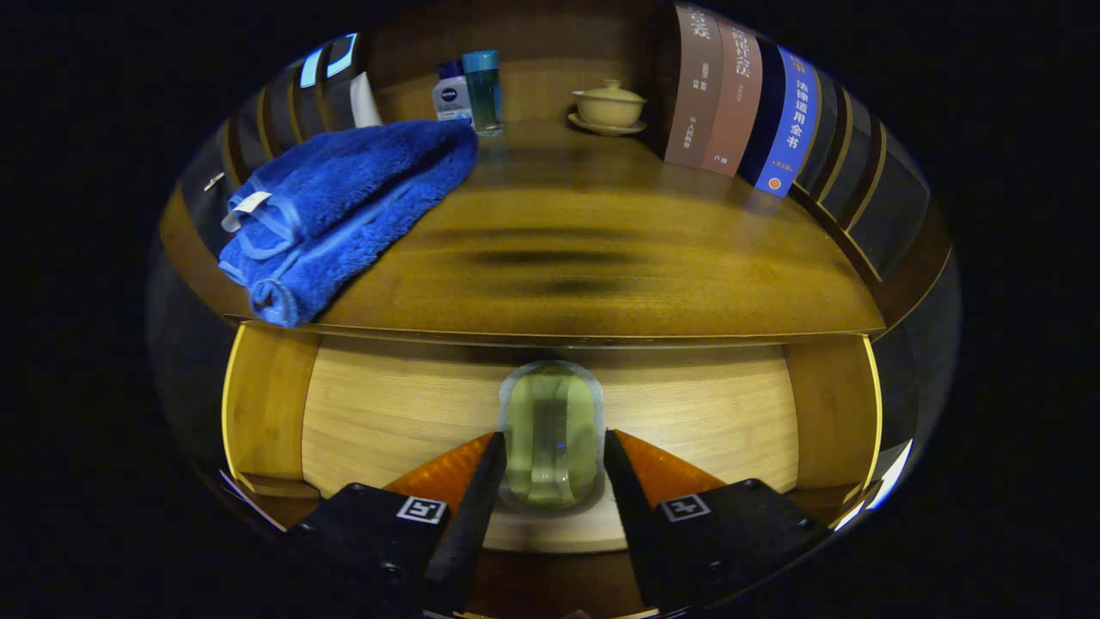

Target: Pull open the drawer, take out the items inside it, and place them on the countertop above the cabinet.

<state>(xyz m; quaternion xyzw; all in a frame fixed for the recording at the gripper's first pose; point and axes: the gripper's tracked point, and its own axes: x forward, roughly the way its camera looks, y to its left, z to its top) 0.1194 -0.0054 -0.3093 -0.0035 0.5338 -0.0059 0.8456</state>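
We are holding the gripper with both fingers pressing a green translucent bar over the open drawer.

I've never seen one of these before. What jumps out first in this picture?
A greenish translucent item sits between the gripper's two black fingers, over the open drawer; both fingers seem to press on it. On the countertop above, a bright blue folded towel lies to one side, with a row of books opposite and a lidded cup at the back.
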